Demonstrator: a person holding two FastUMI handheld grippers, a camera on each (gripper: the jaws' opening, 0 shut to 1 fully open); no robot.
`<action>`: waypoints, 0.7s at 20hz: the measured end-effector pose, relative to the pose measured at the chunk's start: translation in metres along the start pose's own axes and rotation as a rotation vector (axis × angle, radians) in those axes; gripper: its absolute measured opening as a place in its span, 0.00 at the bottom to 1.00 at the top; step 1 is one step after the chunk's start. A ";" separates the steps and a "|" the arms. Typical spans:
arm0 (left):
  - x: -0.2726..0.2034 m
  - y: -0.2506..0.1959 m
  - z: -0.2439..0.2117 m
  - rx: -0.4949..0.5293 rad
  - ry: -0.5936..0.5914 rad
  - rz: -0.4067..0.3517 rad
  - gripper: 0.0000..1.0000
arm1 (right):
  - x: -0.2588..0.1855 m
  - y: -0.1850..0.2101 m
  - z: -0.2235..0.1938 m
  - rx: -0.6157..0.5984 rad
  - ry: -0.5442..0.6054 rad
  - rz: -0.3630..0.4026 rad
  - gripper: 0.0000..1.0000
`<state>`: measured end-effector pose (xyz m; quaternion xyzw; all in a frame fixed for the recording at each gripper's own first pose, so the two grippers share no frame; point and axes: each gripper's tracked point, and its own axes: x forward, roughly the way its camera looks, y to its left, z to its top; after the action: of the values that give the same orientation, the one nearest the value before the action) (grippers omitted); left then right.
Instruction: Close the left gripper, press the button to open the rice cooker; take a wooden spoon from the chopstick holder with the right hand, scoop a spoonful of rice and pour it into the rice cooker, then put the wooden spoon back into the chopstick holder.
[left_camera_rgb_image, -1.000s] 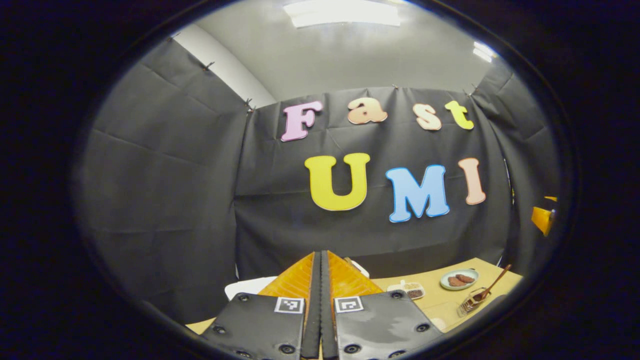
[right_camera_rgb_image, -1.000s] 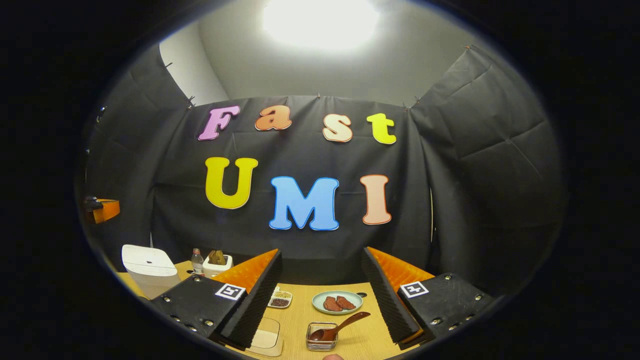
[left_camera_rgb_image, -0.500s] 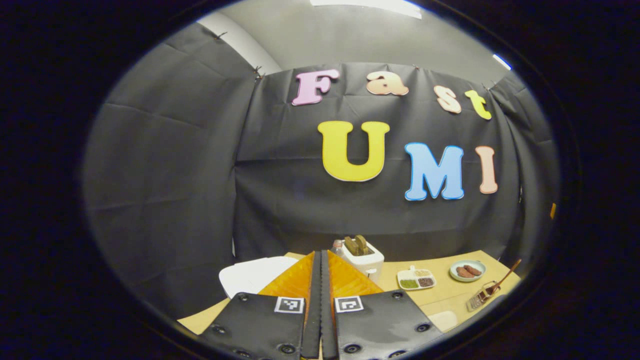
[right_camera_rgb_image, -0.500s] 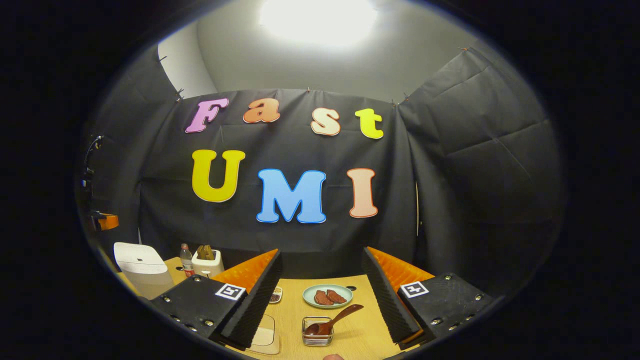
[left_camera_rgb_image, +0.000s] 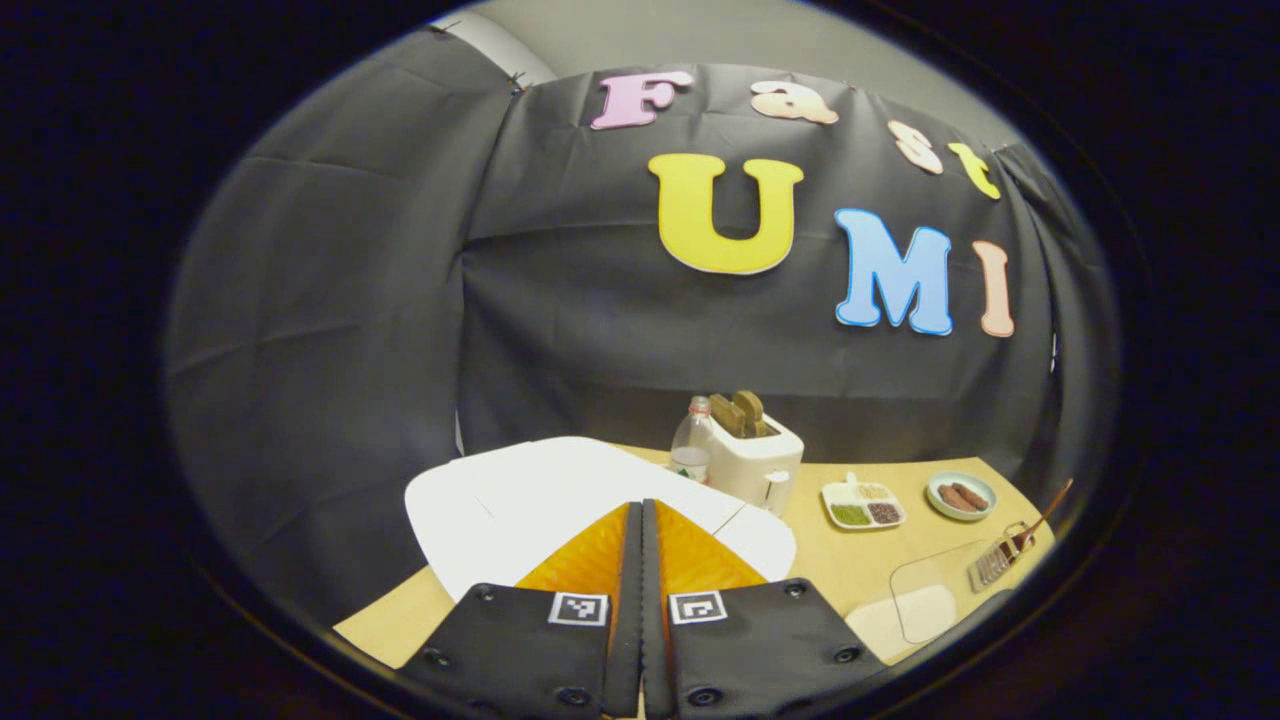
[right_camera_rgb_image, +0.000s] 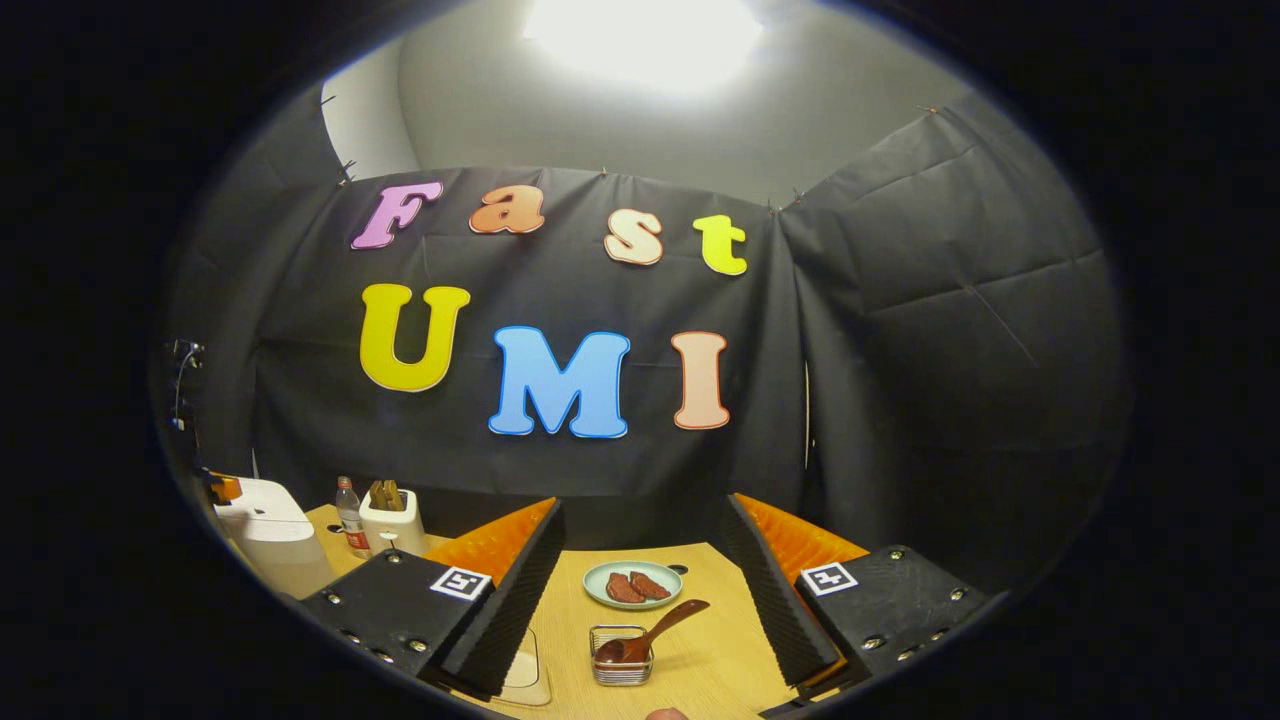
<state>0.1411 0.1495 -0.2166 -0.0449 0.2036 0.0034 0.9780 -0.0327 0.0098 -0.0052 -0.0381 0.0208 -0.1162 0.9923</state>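
Observation:
The white rice cooker (left_camera_rgb_image: 540, 490) stands with its lid down, just beyond my left gripper (left_camera_rgb_image: 641, 506), whose fingers are pressed together with nothing between them. In the right gripper view the cooker (right_camera_rgb_image: 262, 525) is at the far left of the table. A wire chopstick holder (right_camera_rgb_image: 620, 668) stands on the table ahead of my right gripper (right_camera_rgb_image: 642, 505), which is open and empty. The wooden spoon (right_camera_rgb_image: 655, 632) leans in the holder, handle pointing up and right. In the left gripper view the holder (left_camera_rgb_image: 995, 565) and spoon (left_camera_rgb_image: 1042, 518) are at the far right.
A white toaster (left_camera_rgb_image: 750, 455) with bread and a small bottle (left_camera_rgb_image: 688, 450) stand behind the cooker. A divided dish of grains (left_camera_rgb_image: 862, 503) and a plate with brown pieces (right_camera_rgb_image: 630, 585) lie mid-table. A clear flat tray (left_camera_rgb_image: 925, 600) lies near the front edge.
My left gripper has tilted down and come closer to the rice cooker, whose lid now looks much larger. The right gripper has drifted slightly and stays open.

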 end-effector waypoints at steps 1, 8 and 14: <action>0.005 0.001 -0.009 -0.005 0.015 -0.002 0.09 | 0.000 0.001 0.001 -0.010 -0.002 -0.003 0.97; 0.019 0.003 -0.027 0.000 0.051 0.008 0.09 | -0.004 0.005 0.001 -0.058 0.000 0.010 0.97; 0.016 0.006 -0.008 0.010 0.010 0.033 0.09 | 0.005 0.001 0.001 -0.050 -0.006 0.032 0.97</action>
<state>0.1531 0.1550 -0.2305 -0.0365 0.2092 0.0182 0.9770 -0.0279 0.0097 -0.0044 -0.0630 0.0213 -0.0997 0.9928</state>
